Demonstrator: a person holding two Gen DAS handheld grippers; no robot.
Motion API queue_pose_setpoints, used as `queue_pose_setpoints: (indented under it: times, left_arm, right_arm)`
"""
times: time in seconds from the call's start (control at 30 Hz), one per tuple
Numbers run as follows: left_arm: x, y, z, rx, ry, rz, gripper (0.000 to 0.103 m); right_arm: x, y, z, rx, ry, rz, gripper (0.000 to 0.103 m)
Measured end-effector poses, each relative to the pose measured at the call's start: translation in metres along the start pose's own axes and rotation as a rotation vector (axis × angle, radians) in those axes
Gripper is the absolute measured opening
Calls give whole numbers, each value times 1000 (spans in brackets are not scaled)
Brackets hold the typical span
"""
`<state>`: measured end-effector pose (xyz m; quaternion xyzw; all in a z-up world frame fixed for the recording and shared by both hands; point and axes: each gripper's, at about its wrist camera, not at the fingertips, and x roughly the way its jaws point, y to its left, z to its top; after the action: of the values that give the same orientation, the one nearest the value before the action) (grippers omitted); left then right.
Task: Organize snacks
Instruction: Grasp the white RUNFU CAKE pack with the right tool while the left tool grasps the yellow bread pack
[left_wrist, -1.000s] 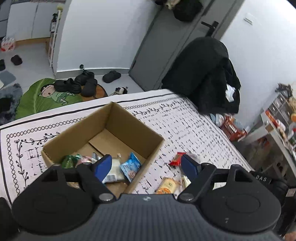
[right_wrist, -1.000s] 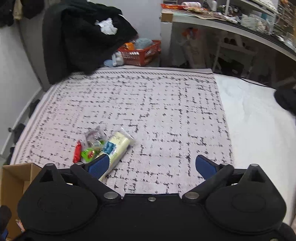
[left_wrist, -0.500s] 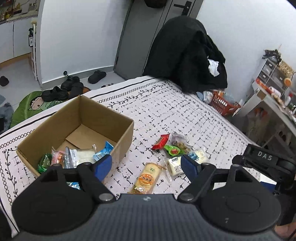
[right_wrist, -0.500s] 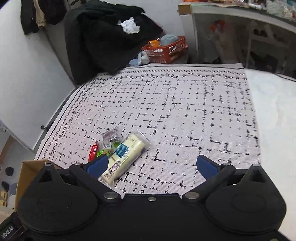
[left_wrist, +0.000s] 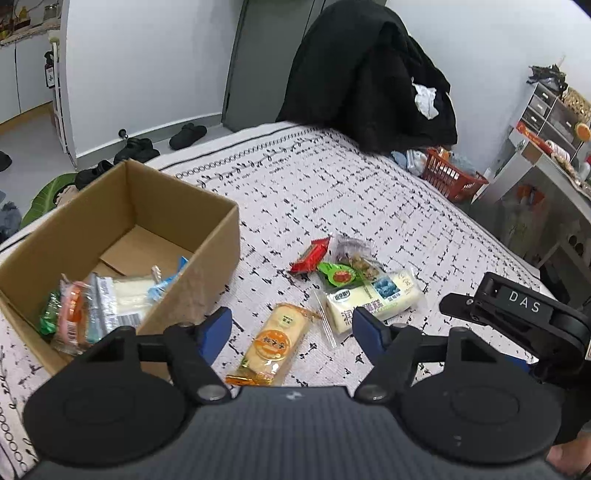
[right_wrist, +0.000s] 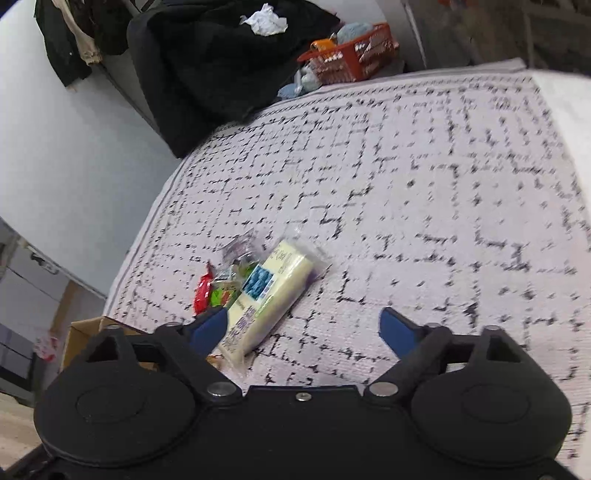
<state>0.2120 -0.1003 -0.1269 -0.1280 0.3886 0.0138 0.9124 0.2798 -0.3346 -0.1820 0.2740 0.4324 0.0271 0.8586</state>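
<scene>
Swung away from the box (left_wrist: 122, 236) over the past second and now looking down on the loose snacks; a second ago the left view was filled mostly by the box. Left gripper (left_wrist: 291, 328) empty, jaws wide, poised just above the orange cracker pack (left_wrist: 273, 341) on the bed (left_wrist: 369, 192). Right gripper (right_wrist: 303, 325) also empty, jaws wide, drawn in closer to the pile than before, its left fingertip (right_wrist: 210, 325) overlapping the near end of the white cake pack (right_wrist: 273, 291).

Several snacks already lying in the box's near corner. Left outside, near its right wall: the cracker pack, the white cake pack, a red packet (left_wrist: 310, 254), a green packet (left_wrist: 338, 275) and a clear bag (left_wrist: 354, 251), the last three touching in a small heap.

Probably between drops, lining up for the next pick. Cracker pack lies nearest the left jaws; cake pack looks the likely target for the right. Roughly half sorted, by this judgement.
</scene>
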Motion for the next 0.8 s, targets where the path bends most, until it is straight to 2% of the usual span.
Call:
queue_pose_setpoints:
  times: [0.17,0.47,0.8]
  left_arm:
    - [23,-7,-7,2,33,6,61]
    - [57,-8,-13,-13,74,22,57]
    - [89,4,-16,-32,101,95,57]
  right_arm:
    - [15,-3,-3,9,30,73,73]
    - [41,-2,-2,18,69,137,71]
    - [68,9,4,-19,62,131,71]
